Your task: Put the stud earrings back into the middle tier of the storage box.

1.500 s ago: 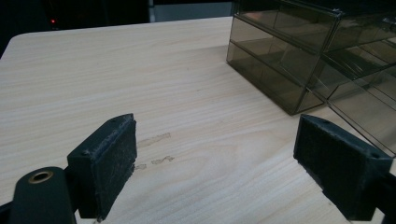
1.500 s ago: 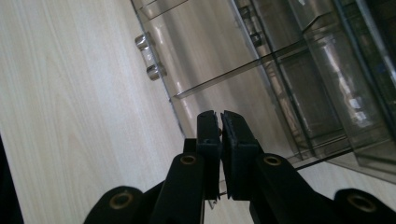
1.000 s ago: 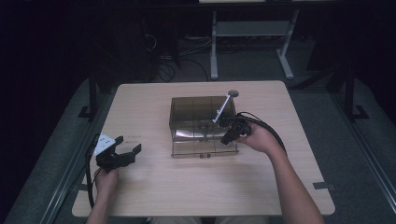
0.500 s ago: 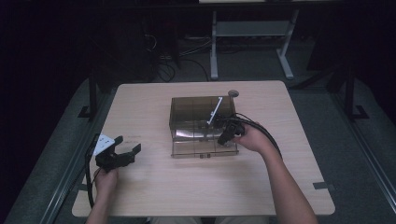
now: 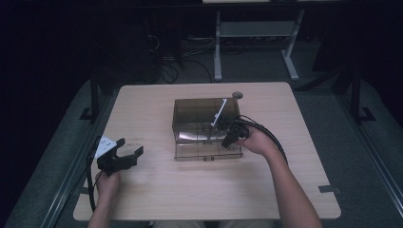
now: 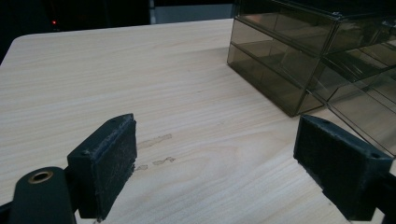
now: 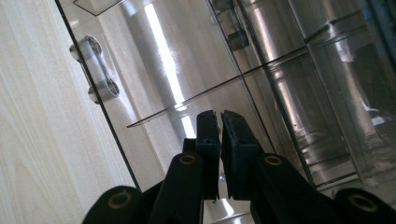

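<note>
The right gripper (image 5: 230, 137) was over the open drawer (image 5: 207, 148) of the smoked plastic drawer box (image 5: 204, 111), which stood at the middle of the table (image 5: 190, 199). In the right gripper view its jaws stood all but closed, a hairline gap between the pads. A white-tipped rod (image 5: 218, 113) slanted up and away from that gripper over the box top; whether the jaws had hold of its lower end could not be told.

The left gripper (image 5: 124, 156) rested near the table's left edge, well apart from the box, jaws wide and holding nothing; in the left gripper view bare tabletop lay between its fingers (image 6: 112, 158).

The drawer lay directly beneath and ahead of the right fingertips, its long side running across the table, its front wall toward the person. The right hand was plainly the nearer. Judged from this, any next move on the drawer falls to it.

The right gripper view showed a drawer handle (image 7: 95, 70) and the inner dividers (image 7: 187, 100) at close range. The high view gave the layout, with a small round disc (image 5: 236, 95) behind the box.
</note>
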